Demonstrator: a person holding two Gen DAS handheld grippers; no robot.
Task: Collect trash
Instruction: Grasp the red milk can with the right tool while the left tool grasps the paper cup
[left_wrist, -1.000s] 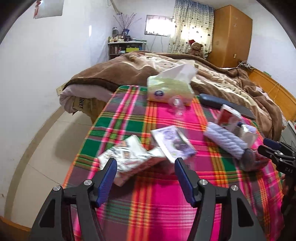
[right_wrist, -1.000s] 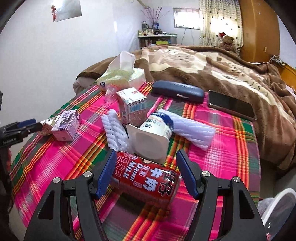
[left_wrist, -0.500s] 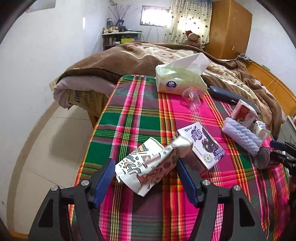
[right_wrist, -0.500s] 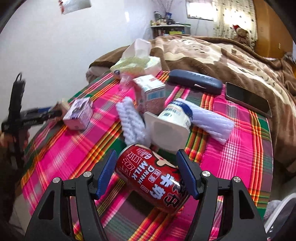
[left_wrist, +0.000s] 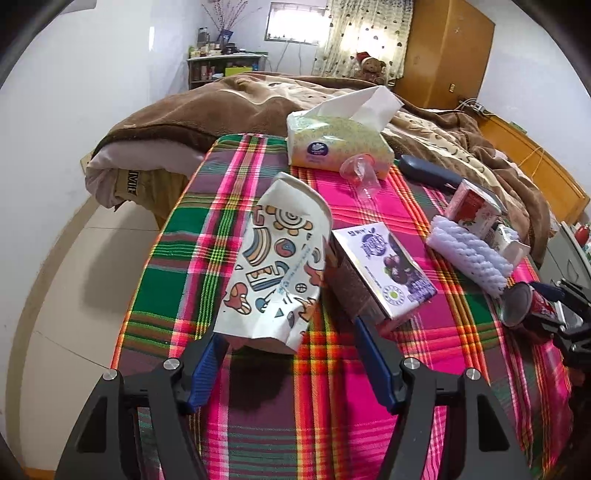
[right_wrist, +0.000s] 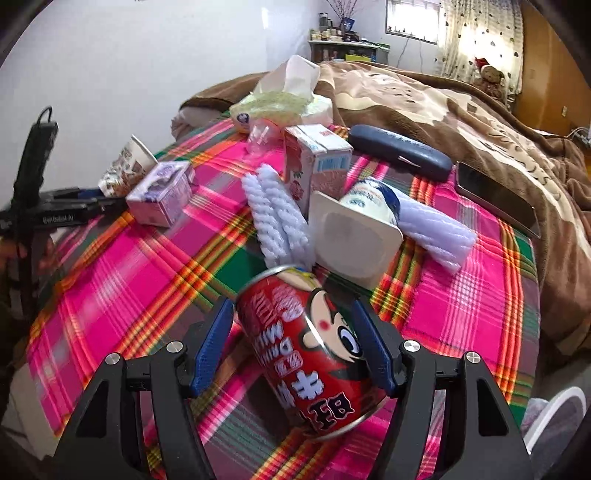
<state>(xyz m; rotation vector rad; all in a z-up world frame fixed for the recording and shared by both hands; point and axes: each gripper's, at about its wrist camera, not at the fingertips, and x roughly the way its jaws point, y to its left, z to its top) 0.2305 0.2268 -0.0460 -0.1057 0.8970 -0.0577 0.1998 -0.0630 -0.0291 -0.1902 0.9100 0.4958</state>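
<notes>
With the red milk can (right_wrist: 314, 350) pinched in the right gripper (right_wrist: 291, 347) above the desk's (left_wrist: 177, 236) near edge, the left fingers (left_wrist: 207, 369), spread around the crushed paper cup (left_wrist: 277, 266), should close gently.

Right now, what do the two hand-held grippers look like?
Both match: the left hand-held gripper and right hand-held gripper have black angular frames with silver round bolts and blue ribbed pads on the fingers. Seen side-on in the right wrist view, the left one carries small white lettering, too blurred to read, and a black cable.
</notes>
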